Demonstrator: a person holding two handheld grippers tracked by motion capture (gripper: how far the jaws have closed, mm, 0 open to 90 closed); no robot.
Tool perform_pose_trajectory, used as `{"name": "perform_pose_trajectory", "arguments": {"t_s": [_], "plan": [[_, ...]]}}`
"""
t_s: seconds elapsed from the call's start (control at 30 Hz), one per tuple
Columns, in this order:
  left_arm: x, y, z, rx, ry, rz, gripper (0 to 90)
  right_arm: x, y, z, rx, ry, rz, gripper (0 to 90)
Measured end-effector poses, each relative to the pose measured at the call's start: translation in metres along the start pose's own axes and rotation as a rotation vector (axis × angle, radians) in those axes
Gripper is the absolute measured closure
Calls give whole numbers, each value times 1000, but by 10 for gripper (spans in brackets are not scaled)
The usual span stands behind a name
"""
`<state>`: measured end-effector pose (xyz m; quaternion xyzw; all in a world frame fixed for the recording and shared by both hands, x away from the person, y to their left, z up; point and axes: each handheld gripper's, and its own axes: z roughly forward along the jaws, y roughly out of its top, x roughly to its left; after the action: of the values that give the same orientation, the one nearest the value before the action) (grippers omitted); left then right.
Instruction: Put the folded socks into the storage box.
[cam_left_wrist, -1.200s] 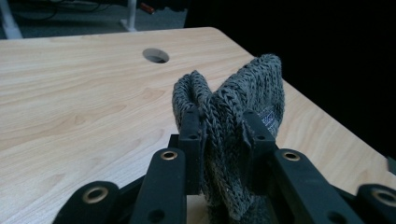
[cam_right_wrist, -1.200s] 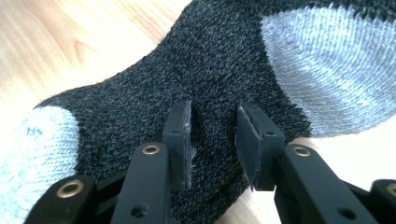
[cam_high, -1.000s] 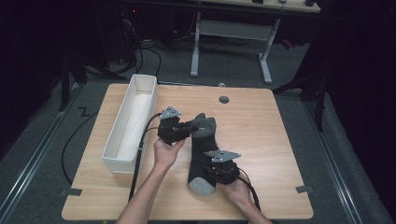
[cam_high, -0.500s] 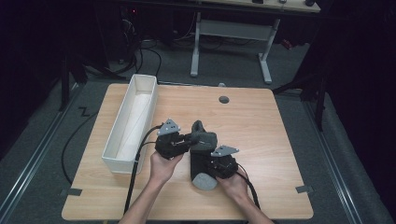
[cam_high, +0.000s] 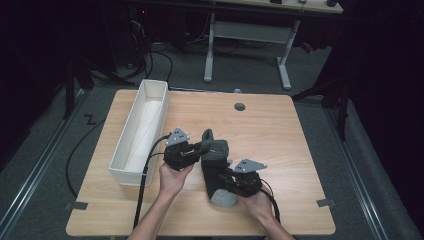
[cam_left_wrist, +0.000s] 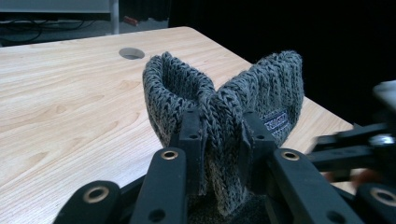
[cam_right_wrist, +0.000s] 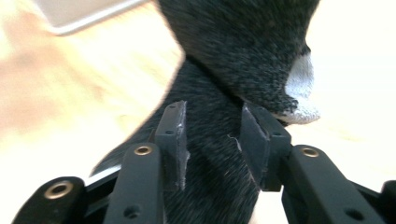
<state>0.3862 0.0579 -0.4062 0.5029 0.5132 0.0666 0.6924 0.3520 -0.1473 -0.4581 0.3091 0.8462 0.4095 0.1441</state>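
From the high view, a dark grey sock (cam_high: 216, 167) lies on the wooden table (cam_high: 280, 135) in front of the person, just right of a long white bin (cam_high: 142, 131), and both tools work on it at once: the left gripper (cam_high: 196, 149) has the ribbed cuff at the far end, while the right gripper (cam_high: 229, 176) sits over the foot part nearer the person. Holding it at two ends this way looks meant to keep the fabric under control for folding or lifting toward the bin, though which of the two I cannot tell. In the left gripper view, the jaws are clamped tight on a pinched fold of the cuff (cam_left_wrist: 219, 116), which stands up in two loops of coarse grey-and-black rib knit; a small woven label shows on the right loop, and the table's round cable hole (cam_left_wrist: 131, 53) lies beyond. That firm pinch anchors the cuff so the other end can be moved freely. In the right gripper view, the jaws have just been opening and stand apart on either side of the sock's dark leg, their pads (cam_right_wrist: 173, 140) close to the fabric but not visibly pressing it; above them the foot folds over, ending in a pale grey toe patch (cam_right_wrist: 299, 88). The cloth looks soft and limp.
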Motion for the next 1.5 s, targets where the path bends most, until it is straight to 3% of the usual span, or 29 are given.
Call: {"name": "perform_pose_trajectory", "arguments": {"t_s": [0.17,0.33,0.47,0.57,0.77,1.03,1.5], "plan": [[-2,-1,0,6,-6,11,743,10,-15,-25,-7,66,-19,537],[-8,-2,0,9,-27,18,744,9,-33,-16,52,85,-18,483],[-15,-8,-2,29,-47,51,743,7,-37,-1,76,61,13,489],[-18,-12,-3,42,-51,79,743,9,-35,8,79,12,13,499],[-19,-13,-6,45,-54,83,742,8,-26,22,64,-38,43,509],[-18,-23,-14,77,-67,111,741,6,-17,36,50,-62,64,515],[-1,-56,-17,161,-33,168,738,2,-16,40,18,-54,80,502]]}}
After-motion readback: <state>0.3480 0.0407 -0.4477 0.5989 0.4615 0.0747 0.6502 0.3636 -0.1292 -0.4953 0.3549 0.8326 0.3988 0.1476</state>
